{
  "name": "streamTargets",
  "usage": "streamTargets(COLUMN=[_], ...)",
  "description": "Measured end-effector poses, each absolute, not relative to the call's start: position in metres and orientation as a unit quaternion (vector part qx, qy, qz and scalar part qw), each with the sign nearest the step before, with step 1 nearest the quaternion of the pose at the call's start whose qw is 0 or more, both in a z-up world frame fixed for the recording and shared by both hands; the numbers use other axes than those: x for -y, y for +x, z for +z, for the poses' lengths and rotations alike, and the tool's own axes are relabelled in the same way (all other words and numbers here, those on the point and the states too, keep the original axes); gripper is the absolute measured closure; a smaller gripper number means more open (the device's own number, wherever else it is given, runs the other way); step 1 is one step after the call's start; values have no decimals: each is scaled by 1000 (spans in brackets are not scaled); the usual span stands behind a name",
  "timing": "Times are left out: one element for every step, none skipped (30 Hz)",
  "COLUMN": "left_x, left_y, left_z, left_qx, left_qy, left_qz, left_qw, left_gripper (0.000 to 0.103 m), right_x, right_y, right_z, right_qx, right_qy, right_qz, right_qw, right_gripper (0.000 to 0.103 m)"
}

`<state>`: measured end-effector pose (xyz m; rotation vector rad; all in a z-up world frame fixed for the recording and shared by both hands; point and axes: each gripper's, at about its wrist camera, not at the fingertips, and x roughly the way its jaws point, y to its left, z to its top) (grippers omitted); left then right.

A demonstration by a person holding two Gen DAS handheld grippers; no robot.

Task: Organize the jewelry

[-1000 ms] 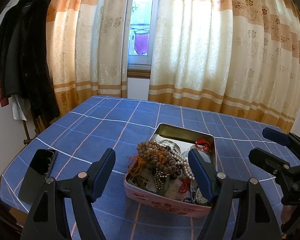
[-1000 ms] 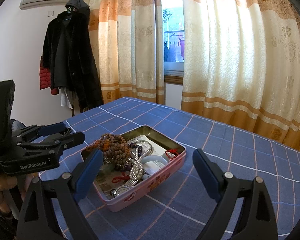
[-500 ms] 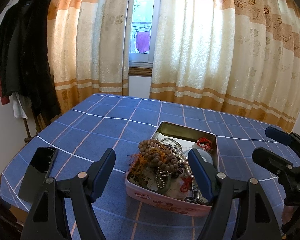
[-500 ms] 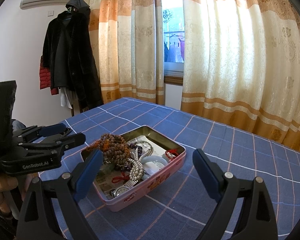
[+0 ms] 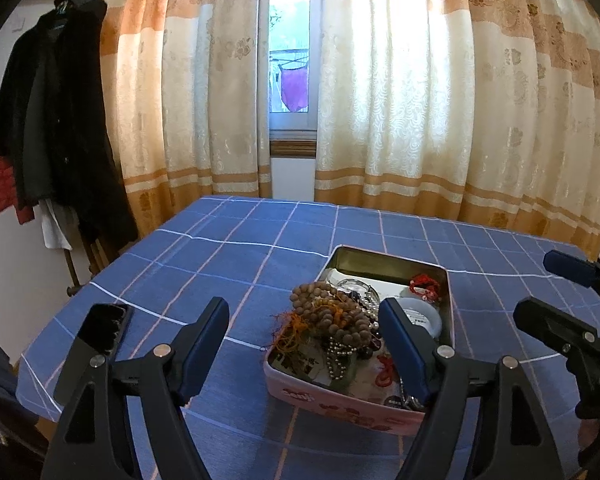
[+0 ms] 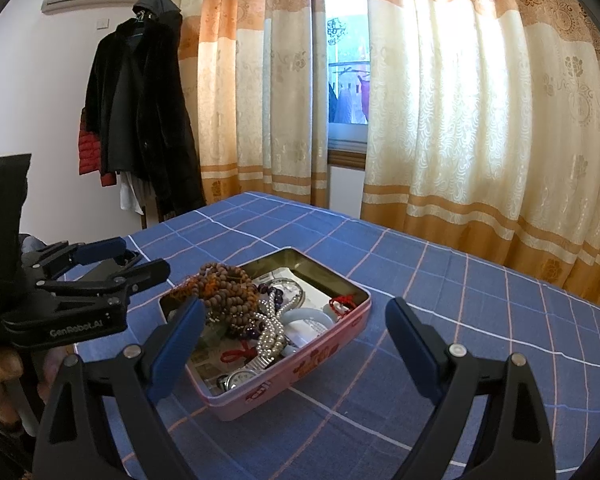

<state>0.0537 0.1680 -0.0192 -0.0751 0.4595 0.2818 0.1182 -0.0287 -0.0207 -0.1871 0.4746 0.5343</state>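
Note:
A pink rectangular tin [image 5: 340, 400] [image 6: 280, 384] sits open on the blue checked tablecloth [image 5: 220, 248]. It is piled with jewelry: a brown wooden bead string [image 5: 332, 312] [image 6: 228, 288], a pearl strand [image 6: 272, 328], a red cord bracelet [image 5: 424, 284] [image 6: 342, 304], a pale bangle [image 6: 304, 320] and a wristwatch [image 6: 236, 378]. My left gripper [image 5: 300, 308] [image 6: 140, 258] hovers short of the tin's near left side, its jaws opening with nothing between them. My right gripper [image 6: 296, 306] [image 5: 538, 284] stands wide open short of the tin's right side, also holding nothing.
A black phone [image 5: 100, 326] lies near the table's left edge. Dark coats [image 5: 56, 120] [image 6: 140, 120] hang by the wall to the left. Patterned curtains [image 5: 420, 120] and a window stand behind the table's far edge. A person's hand [image 6: 0, 364] grips the left tool.

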Motion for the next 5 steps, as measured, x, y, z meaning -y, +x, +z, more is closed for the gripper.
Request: streamTargets(left_x=[-167,-167,-167,-166,-166], left_y=[54,55,55,56,55], left_z=[-19,-19,-19,-18,-18], left_qx=[-226,-226,-224,-223,-221], left_qy=[-34,-34,-37,-38,-38], left_qz=[136,133,131,127,120], left_qw=[964,965,965,966,967], left_gripper=[26,26,26,26,26], right_x=[29,29,29,30,31], right_y=[118,119,118,118,119], right_z=[-21,-21,-21,-22,-22], right_qx=[-232,-233,-233,-234,-234], right_qy=[-91,-91,-91,-91,-91], right_qz=[261,261,261,261,261], right_qw=[933,933,932,932,932], right_gripper=[9,9,9,9,9])
